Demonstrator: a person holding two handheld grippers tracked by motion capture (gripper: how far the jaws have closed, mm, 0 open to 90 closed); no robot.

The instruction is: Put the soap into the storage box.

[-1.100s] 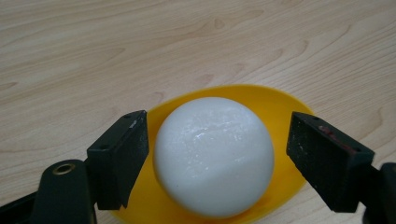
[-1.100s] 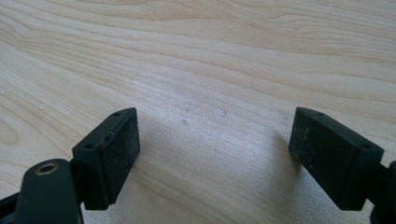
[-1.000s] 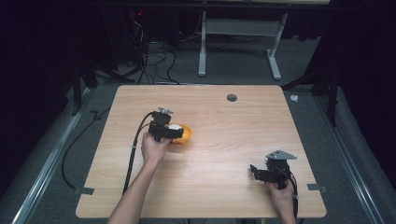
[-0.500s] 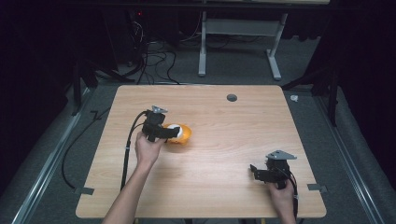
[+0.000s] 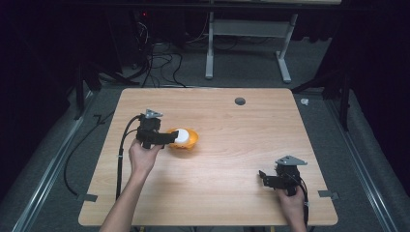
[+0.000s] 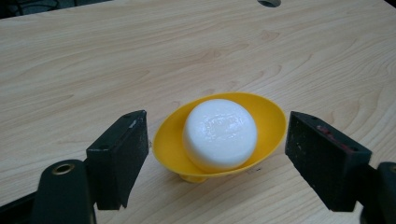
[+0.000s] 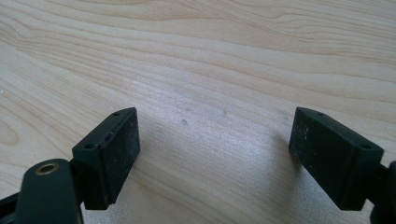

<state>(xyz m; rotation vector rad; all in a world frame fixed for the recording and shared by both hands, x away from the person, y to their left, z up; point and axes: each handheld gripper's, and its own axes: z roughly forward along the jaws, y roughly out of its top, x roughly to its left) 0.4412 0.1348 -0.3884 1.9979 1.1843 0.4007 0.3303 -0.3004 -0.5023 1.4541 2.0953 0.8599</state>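
In the left gripper view, the left gripper (image 6: 217, 154) stands wide open with nothing held, its jaws either side of a yellow bowl (image 6: 268, 123) at frame centre. A white round soap (image 6: 219, 133) sits in the bowl. The bowl looks light, stiff and thin-rimmed; the soap glossy, probably slippery. A grip across the bowl's rim seems safest. The right gripper (image 5: 270, 178), lower right of the high view, is open and empty over the table (image 5: 232, 159).
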